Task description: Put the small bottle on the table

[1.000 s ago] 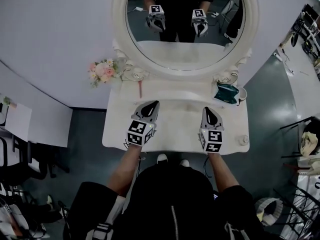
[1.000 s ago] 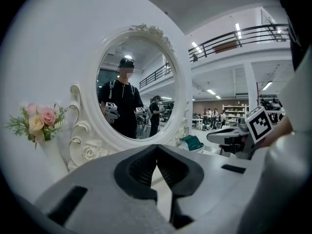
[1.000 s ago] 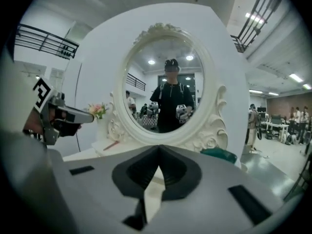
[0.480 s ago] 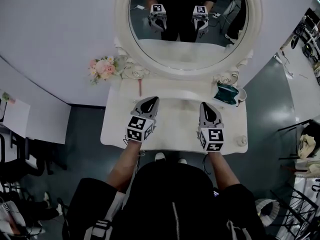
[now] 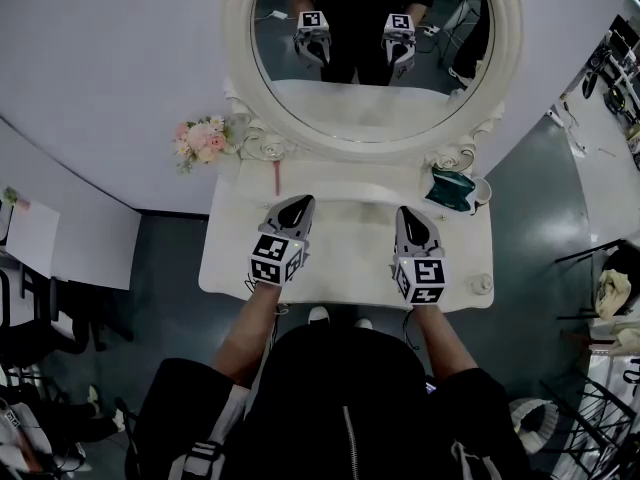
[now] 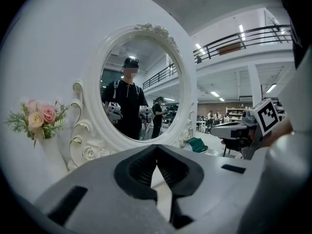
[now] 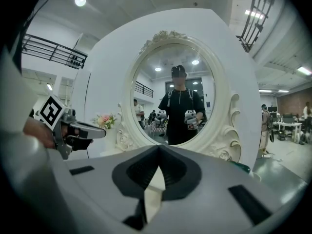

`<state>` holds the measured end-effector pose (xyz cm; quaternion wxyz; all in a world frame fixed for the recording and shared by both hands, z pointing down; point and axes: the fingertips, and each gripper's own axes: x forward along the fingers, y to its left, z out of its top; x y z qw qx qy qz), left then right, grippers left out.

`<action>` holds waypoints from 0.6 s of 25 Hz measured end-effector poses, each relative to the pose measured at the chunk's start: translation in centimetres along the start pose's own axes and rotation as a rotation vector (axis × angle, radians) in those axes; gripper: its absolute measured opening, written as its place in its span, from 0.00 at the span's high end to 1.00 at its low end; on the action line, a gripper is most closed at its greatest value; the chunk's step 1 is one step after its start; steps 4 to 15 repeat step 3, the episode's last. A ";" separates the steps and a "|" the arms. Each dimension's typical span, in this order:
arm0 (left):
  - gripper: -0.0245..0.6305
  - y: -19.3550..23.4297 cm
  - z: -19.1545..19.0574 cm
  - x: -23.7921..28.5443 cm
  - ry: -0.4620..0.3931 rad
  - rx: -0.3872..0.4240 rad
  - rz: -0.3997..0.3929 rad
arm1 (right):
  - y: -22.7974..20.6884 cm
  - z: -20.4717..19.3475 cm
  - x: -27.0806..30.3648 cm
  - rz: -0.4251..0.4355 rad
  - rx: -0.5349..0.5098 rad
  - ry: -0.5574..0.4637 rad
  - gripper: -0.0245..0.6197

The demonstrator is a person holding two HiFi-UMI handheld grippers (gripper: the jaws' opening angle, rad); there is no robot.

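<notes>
L gripper (image 5: 306,202) & R gripper (image 5: 408,212), jaws shut on nothing, hover over white table (image 5: 350,253); what looks like the small bottle (image 5: 483,284) stands at the table's 4 o'clock corner.

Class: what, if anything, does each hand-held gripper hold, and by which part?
Nothing is held. The left hand-held gripper and the right hand-held gripper are both shut, tips together, nothing between them.

Left tool (image 5: 298,208) closed, right tool (image 5: 411,218) closed, side by side
</notes>
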<state>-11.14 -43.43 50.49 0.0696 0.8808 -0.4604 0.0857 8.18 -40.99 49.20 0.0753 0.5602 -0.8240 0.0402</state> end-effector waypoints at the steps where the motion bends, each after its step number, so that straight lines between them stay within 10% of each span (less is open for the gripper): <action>1: 0.96 0.0 0.0 0.0 0.000 0.000 0.001 | -0.1 0.0 0.0 0.001 0.002 0.000 0.96; 15: 0.96 -0.1 0.1 0.1 -0.001 0.001 0.003 | -0.2 -0.1 -0.1 0.001 0.003 -0.002 0.96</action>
